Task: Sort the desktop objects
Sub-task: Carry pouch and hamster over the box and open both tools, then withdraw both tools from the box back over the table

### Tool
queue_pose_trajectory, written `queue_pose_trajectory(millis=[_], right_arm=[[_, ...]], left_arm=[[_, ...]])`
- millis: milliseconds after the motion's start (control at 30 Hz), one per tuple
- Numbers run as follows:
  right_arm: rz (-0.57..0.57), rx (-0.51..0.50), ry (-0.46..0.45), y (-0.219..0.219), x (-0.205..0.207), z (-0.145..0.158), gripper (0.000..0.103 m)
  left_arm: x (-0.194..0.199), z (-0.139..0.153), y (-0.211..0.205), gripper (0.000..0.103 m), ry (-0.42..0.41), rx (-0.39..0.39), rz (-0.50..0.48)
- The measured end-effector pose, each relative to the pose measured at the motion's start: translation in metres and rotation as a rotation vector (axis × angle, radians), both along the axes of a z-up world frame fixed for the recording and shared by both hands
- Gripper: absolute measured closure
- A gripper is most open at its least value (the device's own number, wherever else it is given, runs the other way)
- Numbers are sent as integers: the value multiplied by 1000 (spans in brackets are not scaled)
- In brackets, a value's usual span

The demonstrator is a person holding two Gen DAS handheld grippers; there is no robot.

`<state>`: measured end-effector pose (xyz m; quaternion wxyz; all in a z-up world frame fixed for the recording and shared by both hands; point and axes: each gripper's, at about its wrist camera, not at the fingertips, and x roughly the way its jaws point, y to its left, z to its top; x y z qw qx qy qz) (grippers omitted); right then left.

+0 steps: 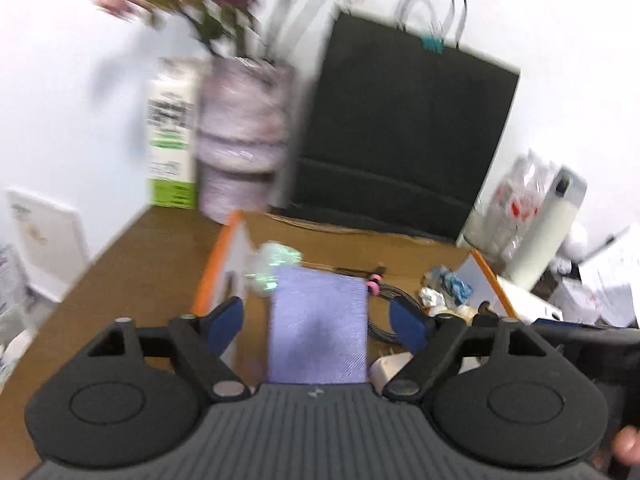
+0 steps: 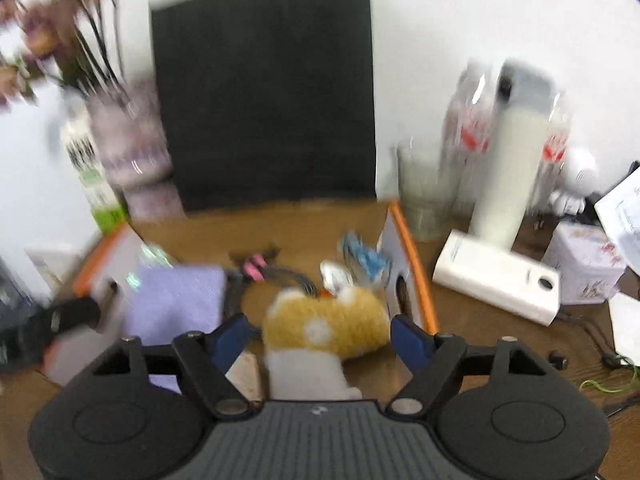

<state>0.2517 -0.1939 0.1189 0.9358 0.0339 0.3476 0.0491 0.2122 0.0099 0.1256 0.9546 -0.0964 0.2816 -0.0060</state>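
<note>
1. I am holding my left gripper (image 1: 318, 322) over the open cardboard box (image 1: 360, 236), its blue fingers (image 1: 228, 320) standing wide apart with nothing pressed between them.
2. A lilac cloth-covered notebook (image 1: 318, 328) is lying in the box directly under that gap, touching neither pad.
3. At 11 o'clock from the notebook a crumpled iridescent wrapper (image 1: 272, 264) is resting against the box's orange-edged left flap (image 1: 214, 264).
4. At 2 o'clock from the notebook a coiled dark cable with a pink tie (image 1: 374, 284) is sitting on the box floor, and further toward 3 o'clock blue and silver wrappers (image 1: 448, 286) are piling up by the right flap.
5. I am holding my right gripper (image 2: 320, 338) over the same box, its jaws also spread wide.
6. A yellow-and-white plush toy (image 2: 332, 320) is lying in the box between those fingers; the blur is keeping me from telling whether either pad is touching it.
7. Behind the box at 12 o'clock a black paper bag (image 2: 264, 88) is standing against the wall, with a lilac flower vase (image 2: 128, 144) at 10 o'clock.
8. At 3 o'clock, outside the box, a white power bank (image 2: 496, 276) is lying on the wooden desk (image 2: 480, 336).
</note>
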Motion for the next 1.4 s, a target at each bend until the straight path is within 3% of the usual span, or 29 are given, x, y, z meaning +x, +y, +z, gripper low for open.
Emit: queue_pose_trajectory(millis=[67,200,300,533,600,733,833,967,1400], right_arm=[[46,24,-39,-1,-26,11,25],[113,20,-102,3,-91,14,21],[155,24,-135,2,-145,8,20],[222,-93,-149,7,-265,-39,19],[233,-81,-131,5,-290,-54,19],[230,-64,-104,1,-325,-74,19],[252,-137,-115,4,-337,-85,19],[230,-160,-132,4,-337,-91,19],[212,-124,-123,-5,-329,-93,19]], left_arm=[[-36,2,5,4,-39,-18,-8],[-105,-4,8,1,-73,-50,-27],[-157,-12,5,0,-117,-17,-78],[-259,-66,4,0,-118,27,-148],[-276,-80,4,0,-109,43,-155],[-286,-97,4,0,-72,59,-193],[-284,-105,0,0,-56,100,-189],[-282,-112,-5,0,-41,132,-190],[-274,-118,-5,0,27,96,-196]])
